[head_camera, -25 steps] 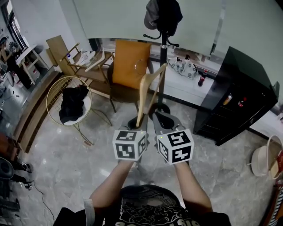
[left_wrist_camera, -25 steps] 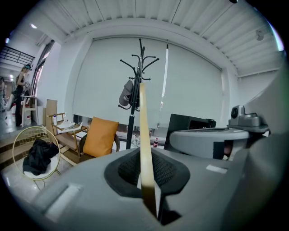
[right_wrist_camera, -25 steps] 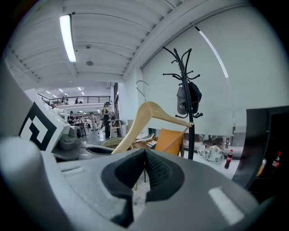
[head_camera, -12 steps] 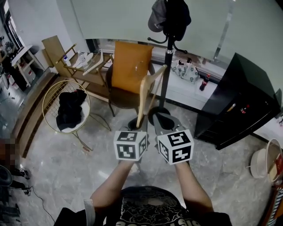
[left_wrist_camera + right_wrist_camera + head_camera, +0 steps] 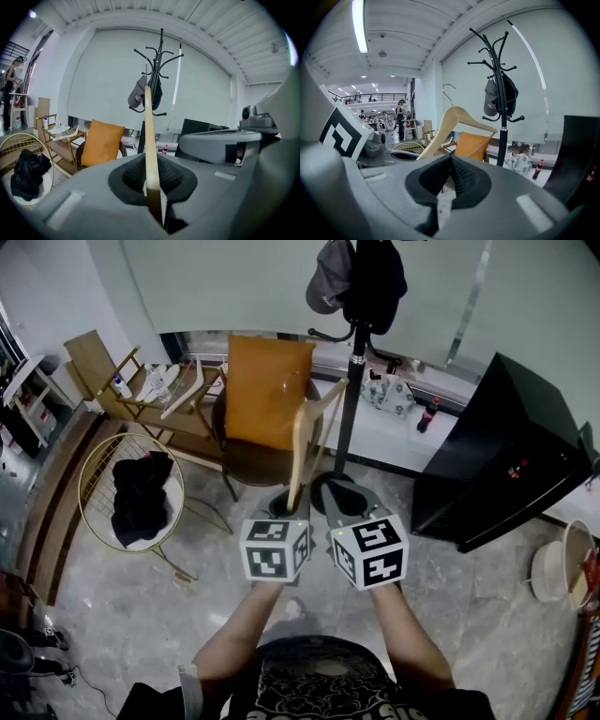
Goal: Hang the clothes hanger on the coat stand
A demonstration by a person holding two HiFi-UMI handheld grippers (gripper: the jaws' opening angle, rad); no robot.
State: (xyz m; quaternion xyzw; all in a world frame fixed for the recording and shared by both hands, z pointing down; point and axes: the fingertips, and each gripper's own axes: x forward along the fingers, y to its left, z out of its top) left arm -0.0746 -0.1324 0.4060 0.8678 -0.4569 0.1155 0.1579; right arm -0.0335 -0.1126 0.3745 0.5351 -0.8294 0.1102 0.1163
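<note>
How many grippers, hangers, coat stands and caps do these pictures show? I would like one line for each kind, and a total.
Grippers: 2, the left gripper shut on the hanger, the right gripper shut and empty
Hangers: 1
Coat stands: 1, the coat stand
Caps: 1, the cap on the stand
Total: 5

Head camera sits up top, peering steeply down past the forearms (image 5: 246, 620) onto the left gripper (image 5: 292, 504) and right gripper (image 5: 343, 499), close in, with the stand (image 5: 349, 381) ahead. Each gripper camera rides right behind its own jaws, facing forward and slightly up. All three catch the stand, hanger (image 5: 299, 437) and orange chair (image 5: 267, 390).
</note>
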